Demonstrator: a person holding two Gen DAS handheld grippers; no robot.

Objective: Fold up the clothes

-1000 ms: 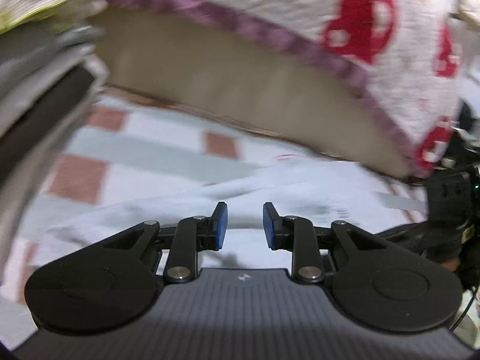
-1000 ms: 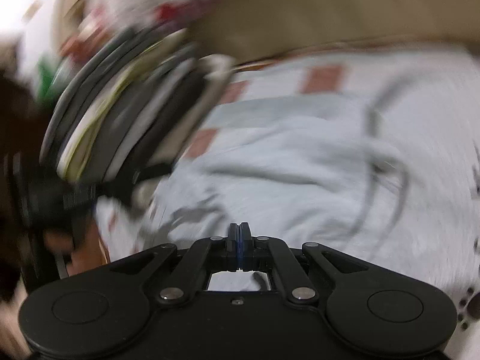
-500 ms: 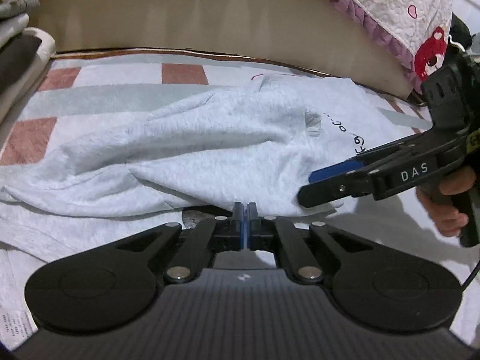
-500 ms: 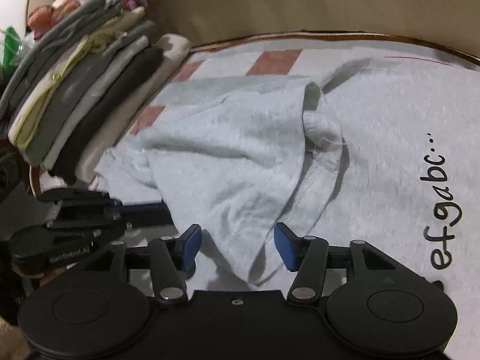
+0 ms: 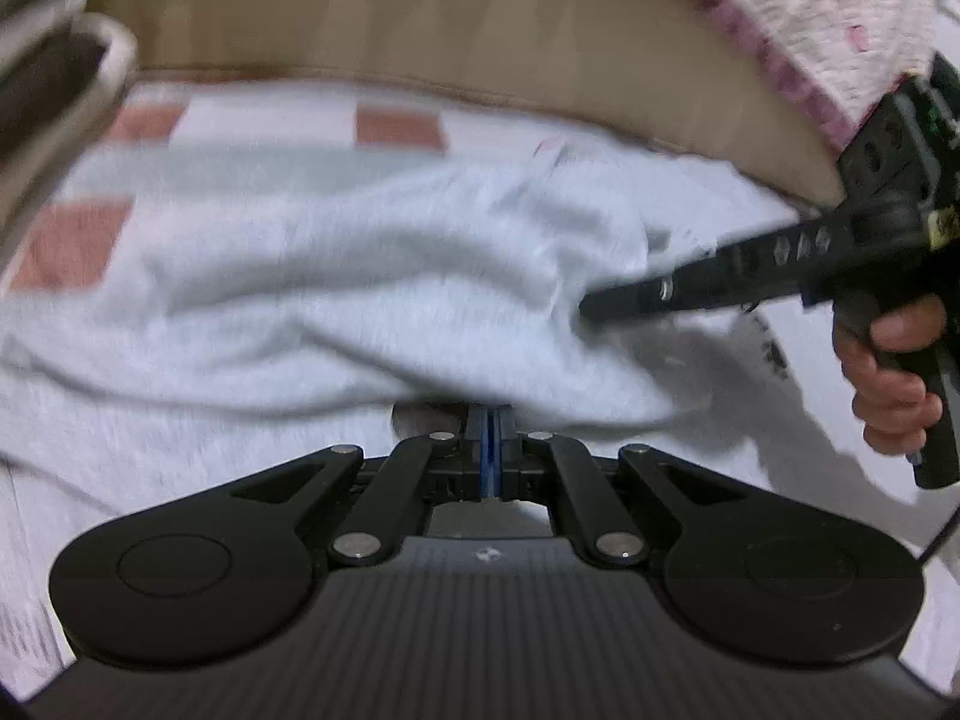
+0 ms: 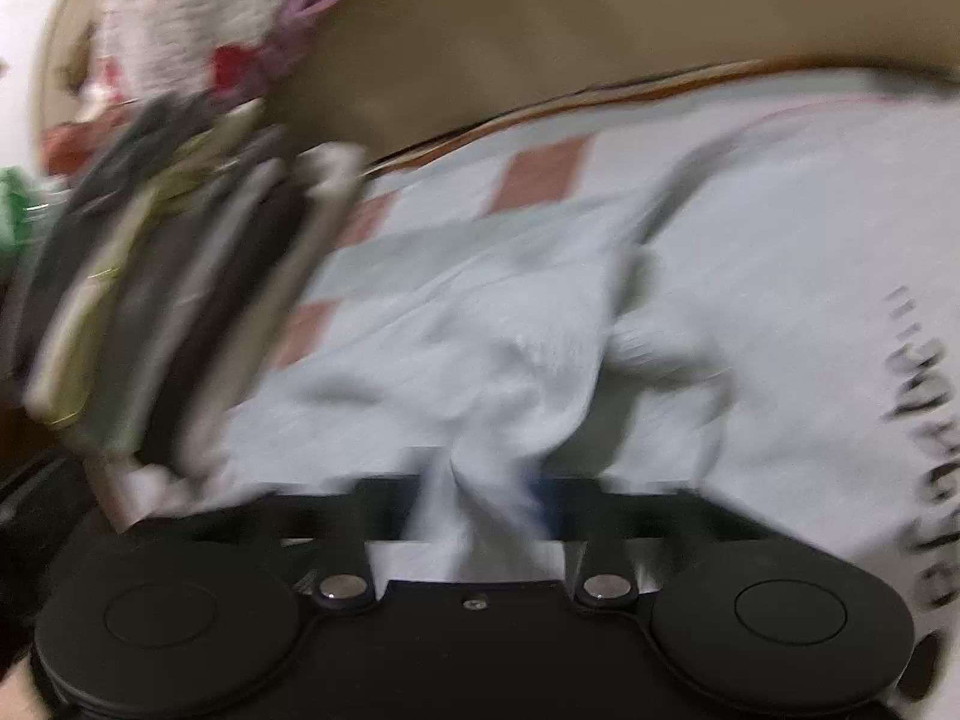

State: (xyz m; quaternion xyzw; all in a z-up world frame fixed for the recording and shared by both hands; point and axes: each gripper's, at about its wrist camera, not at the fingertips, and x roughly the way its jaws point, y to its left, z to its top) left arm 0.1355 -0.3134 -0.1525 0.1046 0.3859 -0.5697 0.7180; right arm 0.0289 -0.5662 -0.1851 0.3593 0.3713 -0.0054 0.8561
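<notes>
Shirt (image 5: 336,276): light grey, spread on the checked bed (image 5: 396,129), one flap folded over the body; black lettering toward the right side.
Change: right gripper (image 6: 480,498), half a second ago wide open over the folded edge, now closed onto a bunch of that fabric; cloth pinched up between the jaws, view smeared by motion.
Left gripper (image 5: 489,450): jaws pressed together as before at the near hem; whether cloth sits between them, cannot tell.
Meaning: probably a two-point hold gained, next fold or lift about to start.
Surroundings: pile (image 6: 156,300) of folded clothes at left; quilt (image 5: 840,18) behind.
</notes>
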